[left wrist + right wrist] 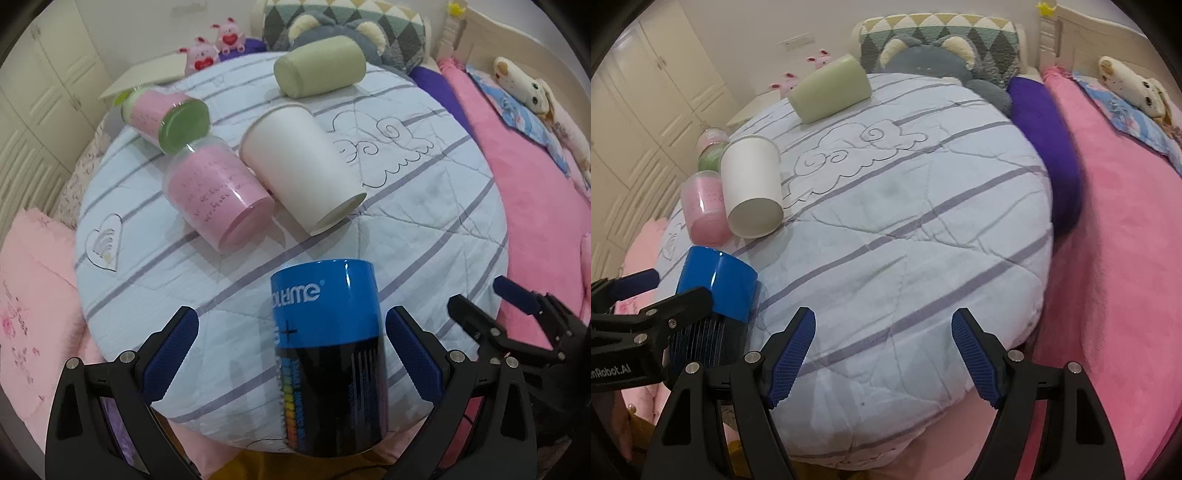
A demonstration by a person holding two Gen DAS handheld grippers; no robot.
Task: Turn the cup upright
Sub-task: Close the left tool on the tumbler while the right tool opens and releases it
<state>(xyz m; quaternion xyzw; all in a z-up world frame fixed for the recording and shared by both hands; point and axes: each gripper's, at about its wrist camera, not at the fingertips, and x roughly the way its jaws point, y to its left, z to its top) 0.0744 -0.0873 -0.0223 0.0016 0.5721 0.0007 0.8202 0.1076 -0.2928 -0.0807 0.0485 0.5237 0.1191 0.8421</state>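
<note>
A blue and black printed cup stands base-up on the round light-blue cushion, its text upside down. My left gripper is open, with one finger on each side of the cup and gaps to both pads. In the right wrist view the same cup is at the lower left, and the left gripper flanks it. My right gripper is open and empty over the cushion's near part. It also shows in the left wrist view at the right.
A white paper cup lies on its side. Two pink jars and a green cup also lie on the cushion. Pink bedding, a purple cushion and plush toys surround it. Cupboards stand to the left.
</note>
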